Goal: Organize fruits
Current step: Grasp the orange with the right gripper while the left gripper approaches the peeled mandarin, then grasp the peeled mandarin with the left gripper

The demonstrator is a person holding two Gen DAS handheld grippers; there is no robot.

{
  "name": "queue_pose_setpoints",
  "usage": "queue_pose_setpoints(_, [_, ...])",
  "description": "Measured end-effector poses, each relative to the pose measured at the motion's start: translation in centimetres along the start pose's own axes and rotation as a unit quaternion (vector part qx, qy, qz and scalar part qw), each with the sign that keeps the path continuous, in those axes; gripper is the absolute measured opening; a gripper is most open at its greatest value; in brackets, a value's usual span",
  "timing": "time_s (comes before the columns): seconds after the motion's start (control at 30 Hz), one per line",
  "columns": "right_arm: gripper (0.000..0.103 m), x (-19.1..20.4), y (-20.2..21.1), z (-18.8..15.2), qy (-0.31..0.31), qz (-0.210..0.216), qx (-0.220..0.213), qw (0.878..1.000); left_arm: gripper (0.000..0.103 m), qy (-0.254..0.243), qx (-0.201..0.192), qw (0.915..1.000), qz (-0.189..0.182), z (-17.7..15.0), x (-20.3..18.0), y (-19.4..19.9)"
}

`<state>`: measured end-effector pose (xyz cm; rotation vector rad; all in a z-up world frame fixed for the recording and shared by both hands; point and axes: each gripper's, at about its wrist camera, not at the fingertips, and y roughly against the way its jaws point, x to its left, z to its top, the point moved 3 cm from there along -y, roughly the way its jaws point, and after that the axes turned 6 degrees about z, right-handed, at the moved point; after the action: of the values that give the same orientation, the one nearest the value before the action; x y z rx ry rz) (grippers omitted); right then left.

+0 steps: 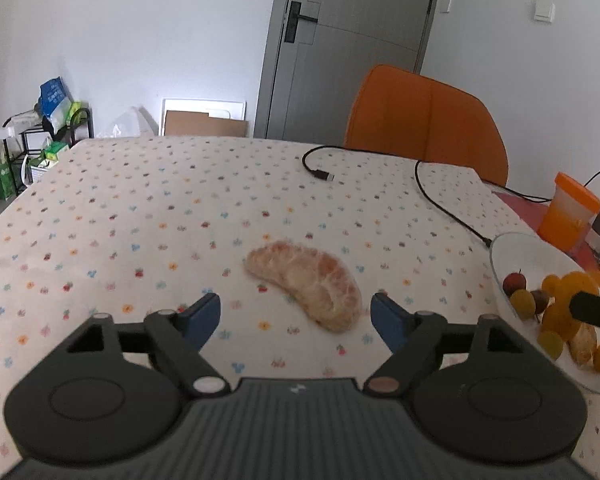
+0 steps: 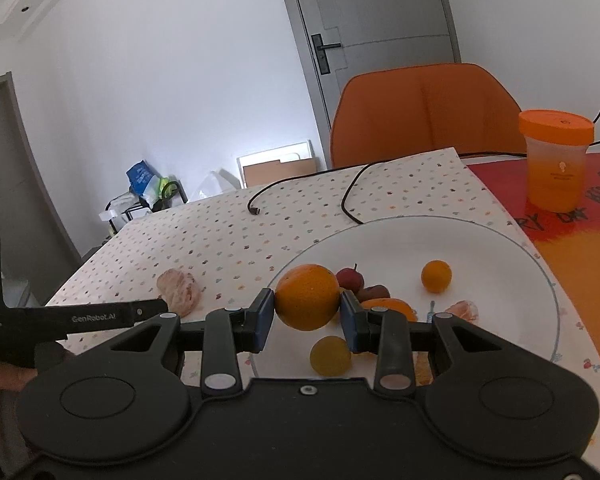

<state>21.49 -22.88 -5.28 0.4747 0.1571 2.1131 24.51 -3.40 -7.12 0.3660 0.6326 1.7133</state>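
My left gripper (image 1: 296,316) is open and empty, low over the spotted tablecloth, with a peeled citrus segment (image 1: 308,286) lying just ahead between its blue pads. The same segment shows in the right wrist view (image 2: 180,290), left of the plate. My right gripper (image 2: 307,314) is shut on a whole orange (image 2: 307,296), held above the near left part of the white plate (image 2: 500,248). In the plate lie a small orange (image 2: 436,276), a yellow fruit (image 2: 330,355), a red fruit (image 2: 350,278) and a peeled piece (image 2: 464,312). The plate also shows in the left wrist view (image 1: 516,252).
A black USB cable (image 1: 320,172) curls across the far side of the table. An orange-lidded cup (image 2: 556,160) stands on a red mat at the right. An orange chair (image 1: 424,120) stands behind the table. The left gripper's body (image 2: 100,316) reaches in from the left.
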Motion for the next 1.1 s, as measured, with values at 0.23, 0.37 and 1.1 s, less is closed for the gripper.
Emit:
queue_pose_setpoints(0.23, [0.034, -0.5, 0.3, 0.0, -0.005, 0.005, -0.005, 1.0, 0.081, -0.012, 0.013, 0.9998, 0.014, 0.4, -1.6, -1.7])
queue_pose_setpoints(0.37, [0.034, -1.3, 0.7, 0.2, -0.011, 0.003, -0.012, 1.0, 0.081, -0.02, 0.024, 0.9995, 0.007, 0.4, -2.6, -2.7])
queue_pose_setpoints(1.1, [0.034, -5.1, 2.5, 0.0, -0.043, -0.021, -0.036, 0.998, 0.038, -0.042, 0.018, 0.9984, 0.031, 0.9, -3.9, -3.0])
